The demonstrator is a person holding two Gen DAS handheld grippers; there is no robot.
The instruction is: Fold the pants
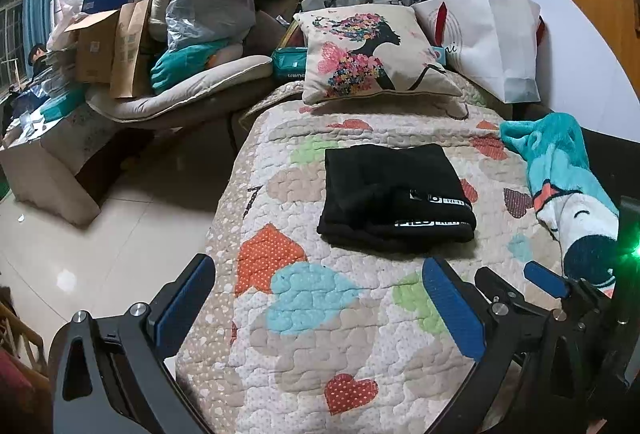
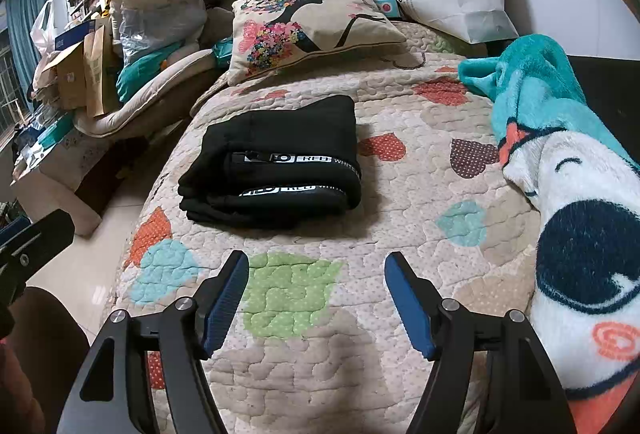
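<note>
Our left tongs (image 1: 320,294) and right tongs (image 2: 316,290) hang released, gripping nothing. The pants (image 2: 276,162) lie folded mid-frame on the bed (image 2: 400,214). We judge only tidying remains: press edges flat, lifting nothing.

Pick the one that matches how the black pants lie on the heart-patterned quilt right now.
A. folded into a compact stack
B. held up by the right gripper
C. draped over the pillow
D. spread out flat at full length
A: the black pants lie as a compact layered stack on the heart-patterned quilt, with both grippers open and clear of them.
</note>
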